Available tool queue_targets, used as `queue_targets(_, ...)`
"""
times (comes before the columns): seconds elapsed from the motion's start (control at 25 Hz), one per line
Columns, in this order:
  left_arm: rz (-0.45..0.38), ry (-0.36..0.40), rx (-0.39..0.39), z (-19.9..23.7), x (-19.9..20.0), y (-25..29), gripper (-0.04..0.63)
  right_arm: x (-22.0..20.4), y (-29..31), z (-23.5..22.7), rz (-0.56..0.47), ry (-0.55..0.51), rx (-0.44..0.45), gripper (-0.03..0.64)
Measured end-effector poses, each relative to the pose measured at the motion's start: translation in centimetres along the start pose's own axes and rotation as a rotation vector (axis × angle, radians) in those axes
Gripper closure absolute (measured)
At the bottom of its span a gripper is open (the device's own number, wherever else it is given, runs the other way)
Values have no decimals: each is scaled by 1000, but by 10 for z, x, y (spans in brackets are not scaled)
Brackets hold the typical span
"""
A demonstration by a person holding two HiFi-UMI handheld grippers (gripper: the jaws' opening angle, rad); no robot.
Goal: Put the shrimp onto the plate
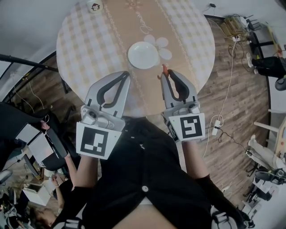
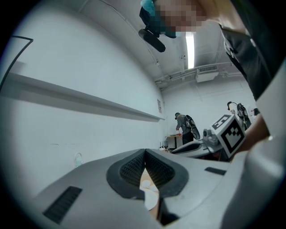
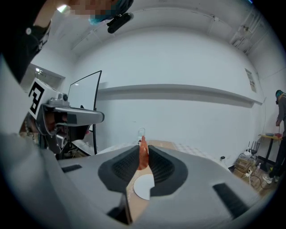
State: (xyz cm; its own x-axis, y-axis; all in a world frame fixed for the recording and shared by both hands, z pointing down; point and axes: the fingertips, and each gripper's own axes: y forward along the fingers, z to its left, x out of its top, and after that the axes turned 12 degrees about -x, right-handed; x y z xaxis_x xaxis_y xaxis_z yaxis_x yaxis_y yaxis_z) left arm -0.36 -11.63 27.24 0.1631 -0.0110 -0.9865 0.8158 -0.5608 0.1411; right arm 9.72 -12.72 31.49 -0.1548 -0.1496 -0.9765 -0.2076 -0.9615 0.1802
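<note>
Mid-carry: shrimp (image 3: 143,154) pinched upright in the clenched jaws of the right gripper (image 1: 166,73), just near-right of the empty plate (image 1: 143,55) on the tabletop (image 1: 98,40). Left gripper (image 1: 126,75) idle, jaws pressed together on nothing. Next, likely: ease far-left over the plate, then release.

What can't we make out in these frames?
- The shrimp: much of its body, covered by the pads of the right gripper in the head and right gripper views.
- The plate: in both gripper views, only a sliver shows through the jaw gap.
- The small round item at the far edge of the table: head view, cut off by the top edge, too small to identify.
</note>
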Motion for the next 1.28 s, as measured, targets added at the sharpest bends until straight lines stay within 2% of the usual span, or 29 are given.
queue_targets(0.28, 13, 13, 5, 5, -3, 3, 592, -19, 21, 1, 31, 2, 9, 566)
queue_targets(0.4, 18, 3, 9, 7, -6, 5, 592, -31, 30, 1, 83, -14, 12, 566)
queue_targets(0.56, 18, -5, 16, 10, -8, 7, 592, -45, 42, 3, 81, -6, 27, 566)
queue_targets(1.28, 38, -21, 32, 27, -20, 22, 592, -128, 99, 7, 254, -72, 86, 566)
